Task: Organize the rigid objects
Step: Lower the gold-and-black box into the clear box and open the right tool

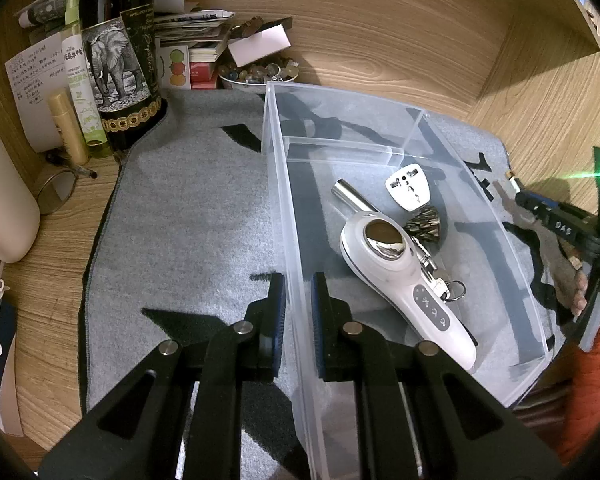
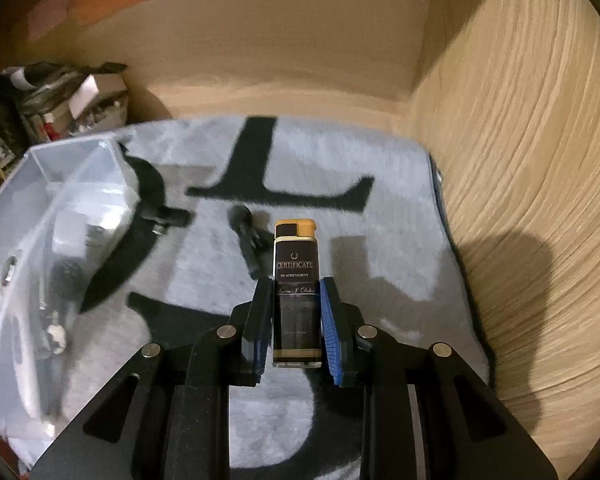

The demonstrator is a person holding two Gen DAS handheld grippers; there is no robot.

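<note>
A clear plastic bin (image 1: pixel 278 184) stands on a grey mat (image 1: pixel 188 216). In it lie a white handheld device (image 1: pixel 404 280), a white plug adapter (image 1: pixel 408 186), a metal tube (image 1: pixel 350 196) and keys (image 1: pixel 444 284). My left gripper (image 1: pixel 299 304) is shut on the bin's left wall near its front. My right gripper (image 2: pixel 296 312) is shut on a dark lighter with a tan cap (image 2: pixel 296 280), held above the mat (image 2: pixel 380 248) to the right of the bin (image 2: pixel 40 216). The right gripper also shows in the left wrist view (image 1: pixel 556 216).
A wine bottle (image 1: pixel 120 60), spray bottles (image 1: pixel 78 80), papers and a bowl of beads (image 1: pixel 260 74) crowd the back left. A wooden side wall (image 2: pixel 520 200) stands close on the right. A small black object (image 2: pixel 248 236) lies on the mat.
</note>
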